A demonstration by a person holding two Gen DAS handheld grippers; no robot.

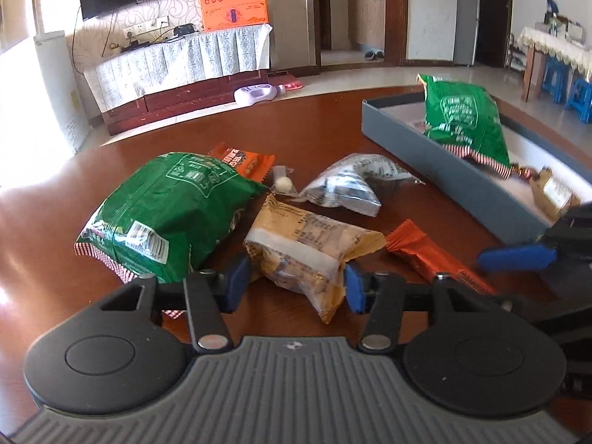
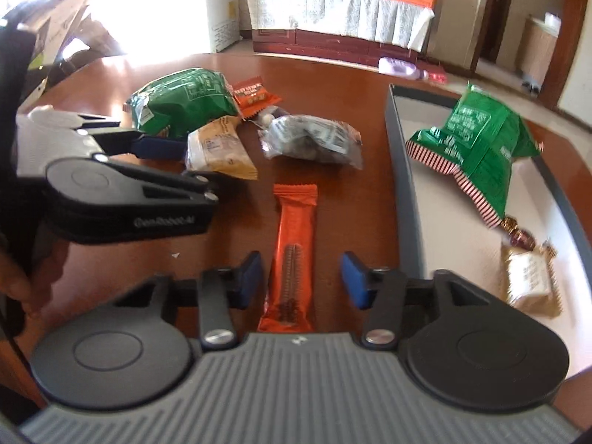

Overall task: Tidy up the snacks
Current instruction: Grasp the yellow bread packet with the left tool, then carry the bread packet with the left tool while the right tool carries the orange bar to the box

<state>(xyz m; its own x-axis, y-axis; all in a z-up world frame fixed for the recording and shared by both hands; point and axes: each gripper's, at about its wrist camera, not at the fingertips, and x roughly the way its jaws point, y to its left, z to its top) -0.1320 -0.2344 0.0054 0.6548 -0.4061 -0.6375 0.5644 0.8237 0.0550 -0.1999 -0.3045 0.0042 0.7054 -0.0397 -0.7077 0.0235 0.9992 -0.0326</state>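
1. The left gripper (image 1: 296, 285) has its pads against both sides of the tan snack packet (image 1: 307, 244). The packet lies in the loose pile near the middle of the bench (image 1: 333, 118), on the near side. The grip looks to be on the crinkled end, so confirm the film is truly pinched before lifting.
2. Squeeze lightly, because the contents look crumbly and a hard squeeze could crush them.
3. Lift straight up first. The big green bag (image 1: 166, 207) touches the packet on one side and the silver packet (image 1: 347, 185) lies just beyond it, so a sideways drag would likely pull them along.
4. Carry it over the wall of the grey tray (image 1: 444, 181) toward the bench's right edge. Set it on bare tray floor, clear of the green bag (image 1: 466, 125) already there.
5. The right gripper (image 2: 301, 277) stands narrowly apart over the orange bar (image 2: 294, 244), its pads not touching the bar. Keep it out of the left gripper's path to the tray.
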